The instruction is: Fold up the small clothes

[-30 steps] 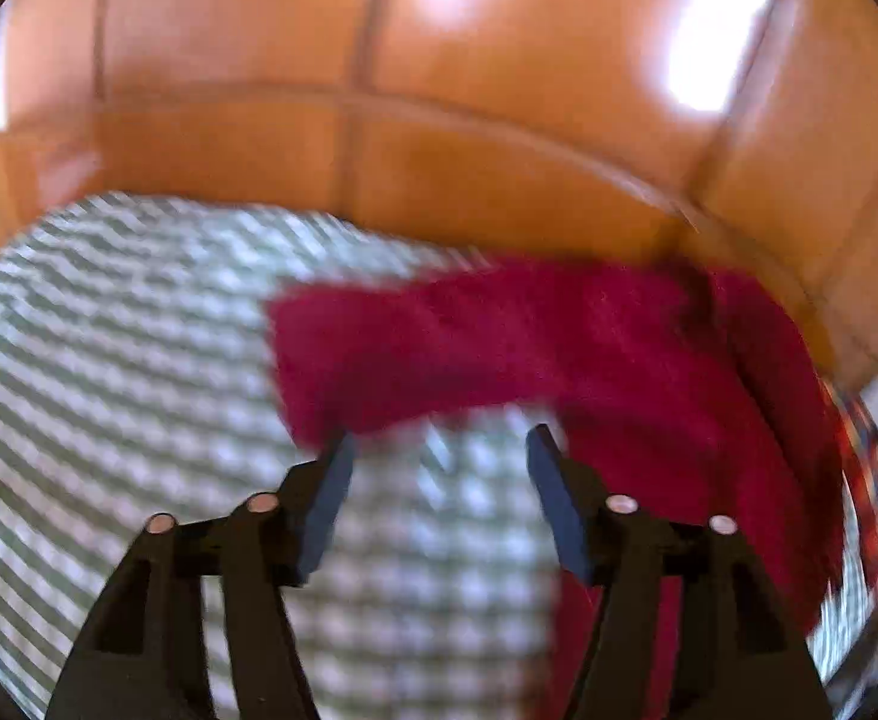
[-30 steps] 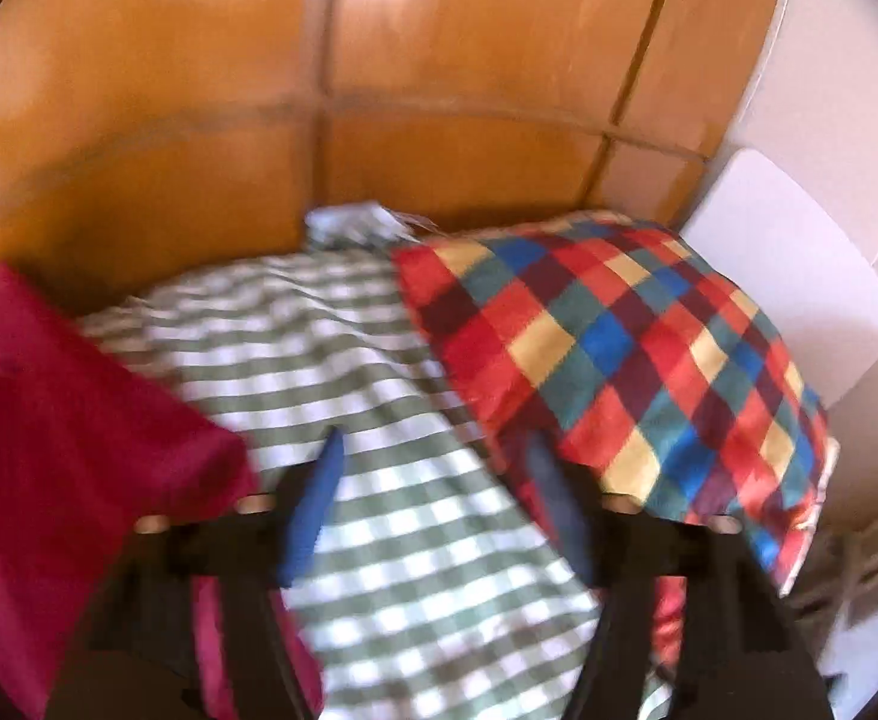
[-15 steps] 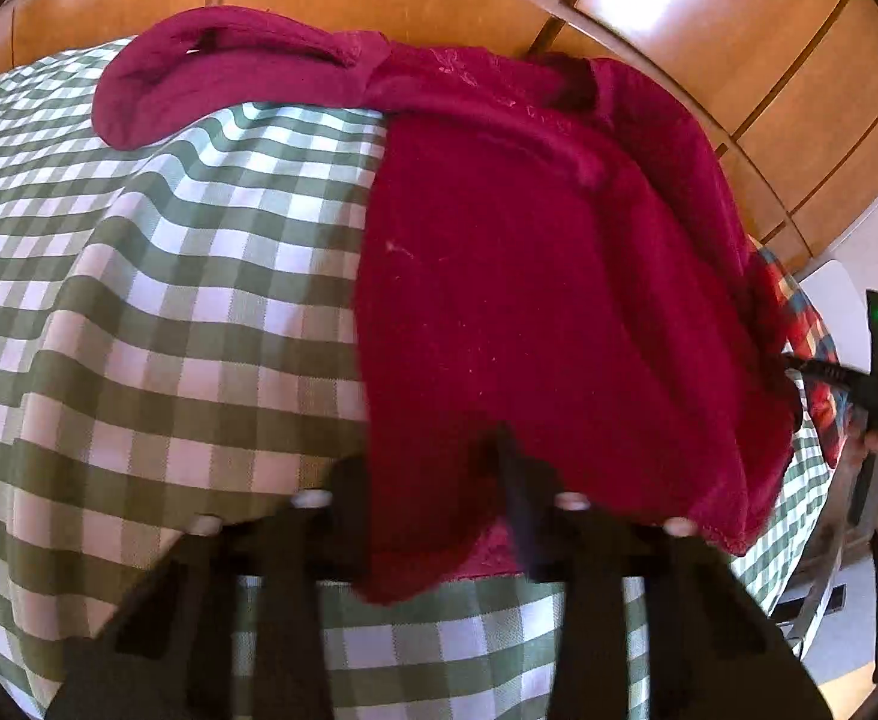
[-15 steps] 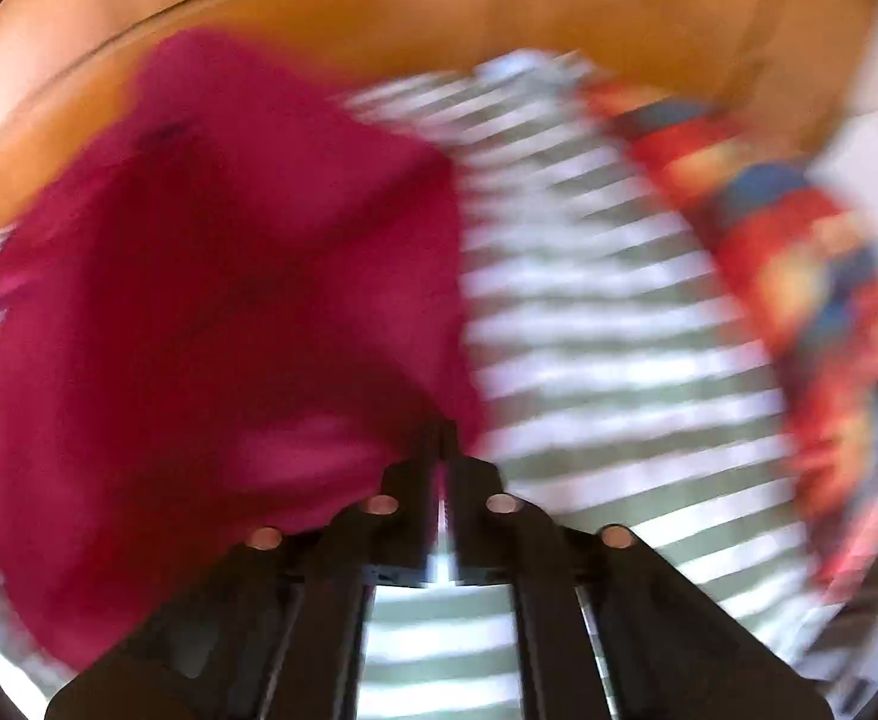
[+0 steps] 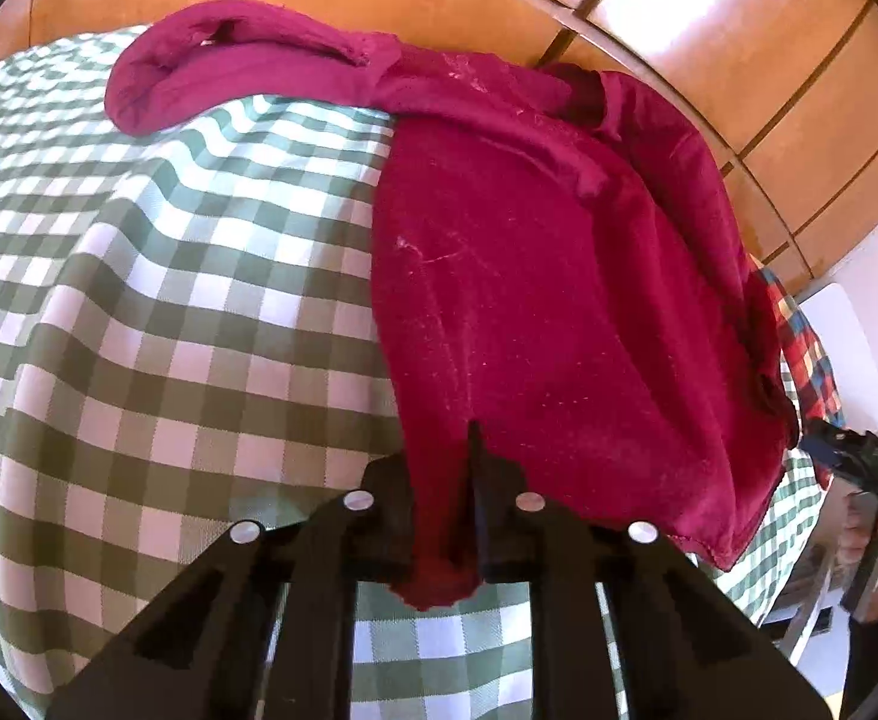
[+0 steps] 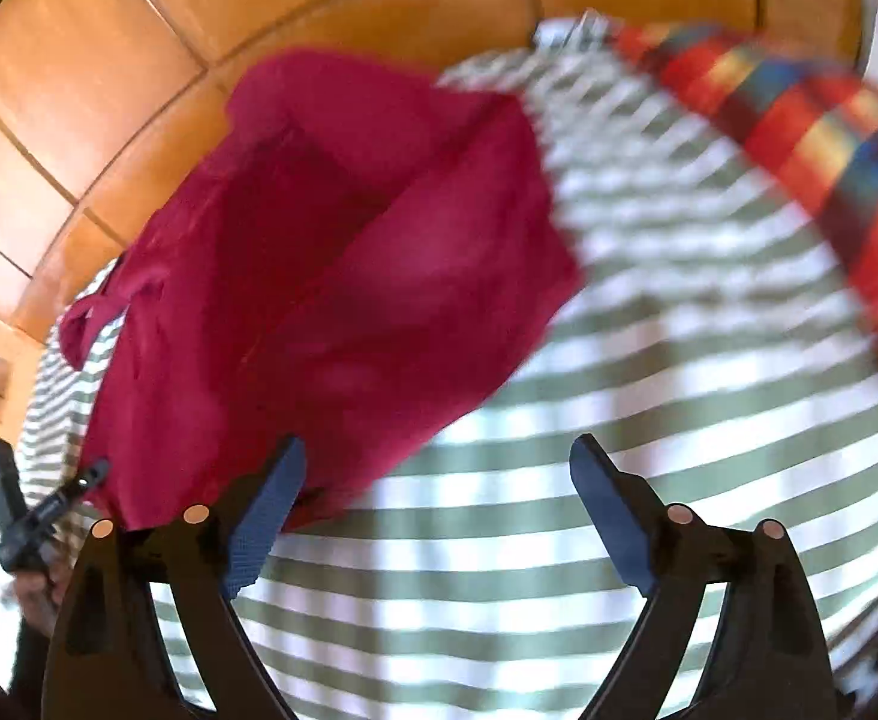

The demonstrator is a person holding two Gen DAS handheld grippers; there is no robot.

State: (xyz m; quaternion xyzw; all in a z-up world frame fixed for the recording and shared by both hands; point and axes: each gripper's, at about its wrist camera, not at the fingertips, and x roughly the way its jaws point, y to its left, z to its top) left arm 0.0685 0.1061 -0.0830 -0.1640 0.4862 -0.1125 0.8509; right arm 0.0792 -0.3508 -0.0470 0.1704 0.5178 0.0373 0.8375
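Observation:
A dark red garment (image 5: 559, 300) lies spread on the green checked cloth (image 5: 169, 300), one sleeve curled at the far left. My left gripper (image 5: 439, 480) has the near hem pinched between its pads, and its jaws are still closing. In the right wrist view the same garment (image 6: 349, 270) lies to the left, blurred. My right gripper (image 6: 439, 450) hovers over the checked cloth (image 6: 619, 420) with its jaws opening and nothing between them. The garment's near corner lies just beside its left fingertip (image 6: 277, 480).
A red, blue and yellow plaid cloth (image 6: 799, 120) lies at the right on the checked cover. An orange wooden panelled wall (image 5: 499, 0) backs the bed. A hand holds the other gripper at the right edge (image 5: 859, 468). A white chair back (image 5: 841, 324) stands beyond.
The left gripper came down onto the garment's hem and shut on it. The right gripper, shut at the garment's corner half a second ago, has opened and the cloth has dropped free.

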